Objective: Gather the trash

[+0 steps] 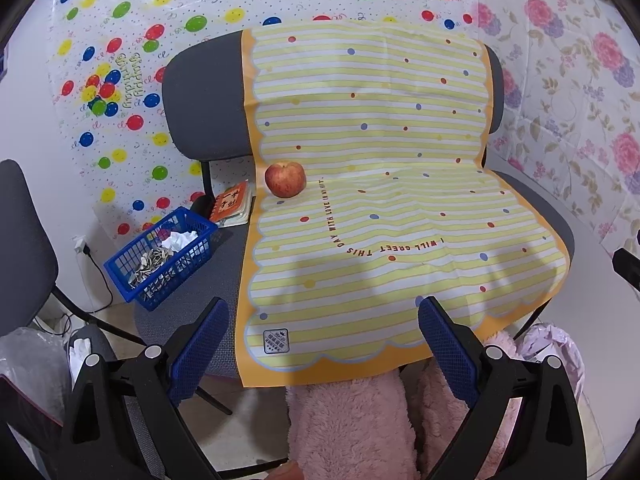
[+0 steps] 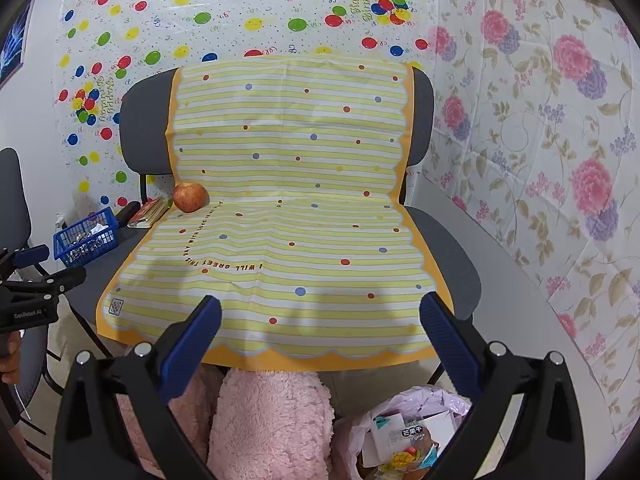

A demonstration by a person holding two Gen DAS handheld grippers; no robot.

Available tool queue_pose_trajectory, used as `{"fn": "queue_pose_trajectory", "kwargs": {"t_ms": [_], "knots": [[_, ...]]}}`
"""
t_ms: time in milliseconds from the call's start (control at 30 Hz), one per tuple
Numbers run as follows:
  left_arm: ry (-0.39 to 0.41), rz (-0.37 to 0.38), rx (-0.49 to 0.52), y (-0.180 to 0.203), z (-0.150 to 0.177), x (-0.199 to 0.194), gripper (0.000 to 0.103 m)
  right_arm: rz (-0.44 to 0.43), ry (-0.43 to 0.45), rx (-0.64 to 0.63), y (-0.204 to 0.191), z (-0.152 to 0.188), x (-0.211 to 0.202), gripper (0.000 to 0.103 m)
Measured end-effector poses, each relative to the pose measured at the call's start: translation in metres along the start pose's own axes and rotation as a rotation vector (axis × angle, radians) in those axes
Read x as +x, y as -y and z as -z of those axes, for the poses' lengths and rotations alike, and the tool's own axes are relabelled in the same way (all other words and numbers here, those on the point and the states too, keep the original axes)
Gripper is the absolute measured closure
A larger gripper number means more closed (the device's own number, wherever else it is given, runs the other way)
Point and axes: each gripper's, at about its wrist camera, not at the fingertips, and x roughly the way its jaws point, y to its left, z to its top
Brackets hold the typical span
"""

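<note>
A blue plastic basket (image 1: 160,258) (image 2: 86,238) sits on the left part of the grey chair seat, holding seed shells and crumpled white paper (image 1: 180,239). A red apple (image 1: 285,179) (image 2: 190,197) rests on the yellow striped sheet (image 1: 380,208) (image 2: 288,216) draped over the chair. A pale purple trash bag (image 2: 404,436) (image 1: 554,354) with packaging in it stands on the floor at lower right. My left gripper (image 1: 322,320) hovers open over the sheet's front edge, empty. My right gripper (image 2: 320,316) is open and empty above the same edge.
An orange booklet (image 1: 234,204) (image 2: 150,210) lies behind the basket. Pink fluffy trouser legs (image 1: 352,428) (image 2: 272,420) are below the chair front. A second grey chair (image 1: 24,240) stands at left, with clear plastic (image 1: 32,364) beneath. The left gripper's body (image 2: 32,292) shows at the right view's left edge.
</note>
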Motion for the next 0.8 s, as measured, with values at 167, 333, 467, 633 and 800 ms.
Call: {"fn": "queue_pose_trajectory", "kwargs": {"t_ms": [167, 333, 467, 633, 800], "knots": [[-0.001, 0.0, -0.001, -0.0009, -0.0007, 0.002, 0.008, 0.0, -0.007, 0.016, 0.0017, 0.0015, 0.0037, 0.006], [-0.002, 0.0, 0.001, 0.0002, -0.0006, 0.0028, 0.008, 0.0, -0.01, 0.021, 0.0015, 0.003, 0.0056, 0.006], [-0.002, 0.0, -0.001, 0.0001, -0.0009, 0.0029, 0.008, 0.001, -0.013, 0.027, 0.0007, 0.0023, 0.0078, 0.006], [-0.001, -0.003, 0.0, -0.0024, -0.0014, 0.0058, 0.009, -0.001, -0.015, 0.025, 0.0012, 0.0027, 0.009, 0.006], [-0.001, 0.0, 0.002, -0.0029, -0.0018, 0.0067, 0.009, -0.001, -0.015, 0.026, 0.0016, 0.0028, 0.0094, 0.006]]}}
